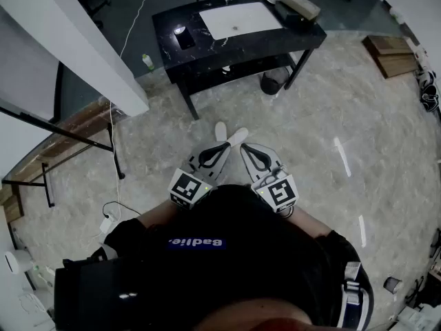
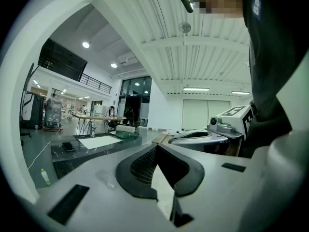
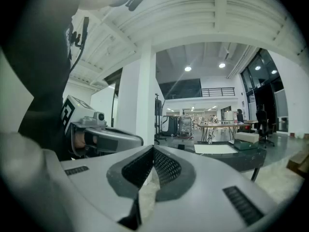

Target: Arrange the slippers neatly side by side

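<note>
Big marble floor (image 1: 331,116), black bench (image 1: 172,19) up top. Left gripper (image 2: 155,147) and right gripper (image 3: 153,149) sit side by side close to the body, both clamped tight with nothing in them. Dark pair at the far right edge looks like the slippers (image 1: 428,92), on the floor, well apart from both.

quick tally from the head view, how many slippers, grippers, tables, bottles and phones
slippers: 2, white, on the floor
grippers: 2, left gripper and right gripper, both shut
table: 1, black
bottle: 1, on the floor
phone: 1, on the table
total: 7
</note>
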Demonstrator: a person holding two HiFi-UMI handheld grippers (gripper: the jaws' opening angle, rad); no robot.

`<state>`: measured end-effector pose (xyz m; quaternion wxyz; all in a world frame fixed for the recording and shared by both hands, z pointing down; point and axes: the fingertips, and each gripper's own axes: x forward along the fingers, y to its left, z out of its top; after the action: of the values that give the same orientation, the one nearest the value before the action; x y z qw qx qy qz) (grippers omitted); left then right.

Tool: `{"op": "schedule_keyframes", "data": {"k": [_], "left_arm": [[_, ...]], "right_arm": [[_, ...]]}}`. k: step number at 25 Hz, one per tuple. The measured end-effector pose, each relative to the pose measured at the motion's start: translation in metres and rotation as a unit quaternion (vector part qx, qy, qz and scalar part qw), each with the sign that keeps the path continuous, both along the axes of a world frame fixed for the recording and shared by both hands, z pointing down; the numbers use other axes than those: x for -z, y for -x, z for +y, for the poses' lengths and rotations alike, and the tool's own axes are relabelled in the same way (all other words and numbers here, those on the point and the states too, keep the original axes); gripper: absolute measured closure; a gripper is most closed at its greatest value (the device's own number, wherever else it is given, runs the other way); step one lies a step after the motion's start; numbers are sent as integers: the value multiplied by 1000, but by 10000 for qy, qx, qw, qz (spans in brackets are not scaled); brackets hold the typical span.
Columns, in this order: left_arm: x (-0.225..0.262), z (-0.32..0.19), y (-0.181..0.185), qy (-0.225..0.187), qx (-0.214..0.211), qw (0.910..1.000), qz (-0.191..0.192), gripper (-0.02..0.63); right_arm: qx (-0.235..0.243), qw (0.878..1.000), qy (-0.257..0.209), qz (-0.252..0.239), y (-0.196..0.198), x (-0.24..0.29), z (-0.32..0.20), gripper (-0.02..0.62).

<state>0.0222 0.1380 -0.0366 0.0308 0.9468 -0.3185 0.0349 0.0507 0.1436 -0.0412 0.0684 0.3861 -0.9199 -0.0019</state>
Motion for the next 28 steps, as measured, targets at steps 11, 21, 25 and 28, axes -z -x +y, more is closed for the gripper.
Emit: {"op": "schedule_keyframes", "data": {"k": [11,21,25,28], "left_arm": [[1,0,-1,61,77,9999,128,612],[0,-5,0,106,128,9999,17,612],[-3,-15,0,246,196,9995,44,612],[-12,-22,0,384,222,9990,18,612]], "right_arm": [[59,10000,-57,-26,-1,-1,-2,597],[42,9998,125,-137,-5,-7,-6,597],[-26,9993,364,-100,-8,-13,-16,597],[-50,9990,418,-141,-9,-22,-25,597]]}}
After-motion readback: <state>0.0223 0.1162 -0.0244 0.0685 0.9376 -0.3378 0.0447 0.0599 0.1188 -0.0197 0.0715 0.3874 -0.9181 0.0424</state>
